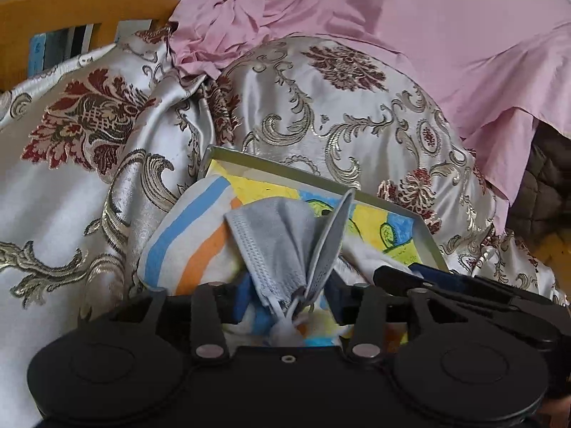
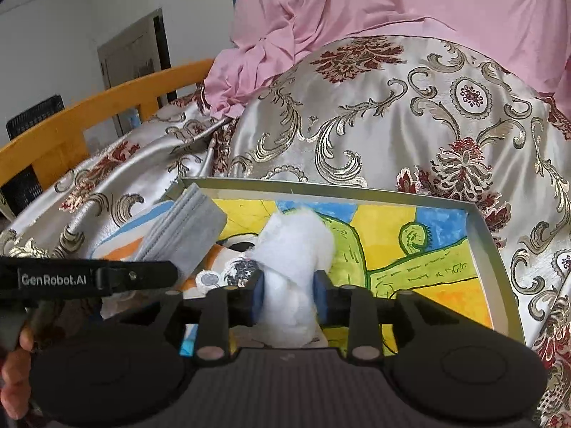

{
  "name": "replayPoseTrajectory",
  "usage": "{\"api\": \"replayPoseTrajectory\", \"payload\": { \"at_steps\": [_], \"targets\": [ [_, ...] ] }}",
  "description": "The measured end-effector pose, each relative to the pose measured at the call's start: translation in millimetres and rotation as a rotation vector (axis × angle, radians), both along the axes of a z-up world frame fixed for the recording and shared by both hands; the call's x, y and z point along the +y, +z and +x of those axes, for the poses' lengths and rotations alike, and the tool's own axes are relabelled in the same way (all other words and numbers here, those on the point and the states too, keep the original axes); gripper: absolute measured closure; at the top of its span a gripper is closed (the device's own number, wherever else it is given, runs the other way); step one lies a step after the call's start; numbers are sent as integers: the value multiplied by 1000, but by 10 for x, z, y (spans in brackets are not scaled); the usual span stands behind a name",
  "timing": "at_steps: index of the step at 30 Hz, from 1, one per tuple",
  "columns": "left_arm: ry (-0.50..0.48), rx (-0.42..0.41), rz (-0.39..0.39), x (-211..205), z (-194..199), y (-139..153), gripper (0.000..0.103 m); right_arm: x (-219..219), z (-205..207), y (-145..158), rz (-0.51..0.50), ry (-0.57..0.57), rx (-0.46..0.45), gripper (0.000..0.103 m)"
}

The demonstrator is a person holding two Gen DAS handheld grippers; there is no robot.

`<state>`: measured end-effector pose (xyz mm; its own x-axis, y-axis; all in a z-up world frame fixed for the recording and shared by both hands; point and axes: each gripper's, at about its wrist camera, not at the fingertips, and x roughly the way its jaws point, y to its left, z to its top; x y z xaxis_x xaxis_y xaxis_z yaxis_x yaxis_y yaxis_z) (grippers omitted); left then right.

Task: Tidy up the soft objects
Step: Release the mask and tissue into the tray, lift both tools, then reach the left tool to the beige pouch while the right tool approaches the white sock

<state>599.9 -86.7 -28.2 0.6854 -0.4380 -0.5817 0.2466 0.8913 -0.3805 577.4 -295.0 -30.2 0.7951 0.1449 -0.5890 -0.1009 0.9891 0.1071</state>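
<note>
Left gripper [image 1: 287, 296] fingers are sitting apart around a gray face mask [image 1: 282, 242] over the tray [image 1: 424, 221]. Only the right view is showing the right gripper [image 2: 289, 296], blue pads apart beside white fluff [image 2: 296, 249].

A grey face mask [image 1: 282, 242], folded and upright, is seen at six o'clock of a white wad [image 2: 296, 249].

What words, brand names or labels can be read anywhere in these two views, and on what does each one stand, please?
"GenRobot.AI": white letters on the black side of the left hand-held gripper, seen in the right wrist view.
The small black marks on the painted tray are too blurred to read.
</note>
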Motion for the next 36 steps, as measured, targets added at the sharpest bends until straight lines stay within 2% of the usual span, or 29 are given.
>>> {"api": "replayPoseTrajectory", "payload": {
  "at_steps": [2, 4, 6, 10, 12, 14, 19, 22, 27, 36],
  "targets": [
    [0, -17, 9, -7, -89, 41, 43, -4, -49, 31, -1, -2, -10, 52],
    [4, -26, 14, -7, -169, 86, 42, -12, -114, 73, -3, -3, -21, 48],
    [7, -31, 24, -7, -261, 141, 41, -31, -206, 126, -4, -9, -36, 40],
    [24, -72, 40, 14, -508, 309, 29, -107, -431, 271, -3, -22, -67, 30],
    [32, -102, 42, 35, -673, 431, 26, -153, -571, 367, 1, -32, -89, 20],
    [37, -129, 40, 61, -860, 578, 23, -192, -737, 488, 4, -42, -118, 15],
    [37, -195, 53, 123, -1386, 940, 16, -225, -1182, 837, 7, -65, -181, 8],
    [39, -237, 64, 166, -1748, 1141, 4, -187, -1506, 1053, 1, -72, -217, 4],
    [7, -285, 76, 307, -2394, 1324, 2, -69, -2121, 1353, -14, -68, -272, 0],
    [-42, -284, 89, 590, -3321, 1421, 1, 211, -3130, 1675, -54, -65, -340, 0]
  ]
}}
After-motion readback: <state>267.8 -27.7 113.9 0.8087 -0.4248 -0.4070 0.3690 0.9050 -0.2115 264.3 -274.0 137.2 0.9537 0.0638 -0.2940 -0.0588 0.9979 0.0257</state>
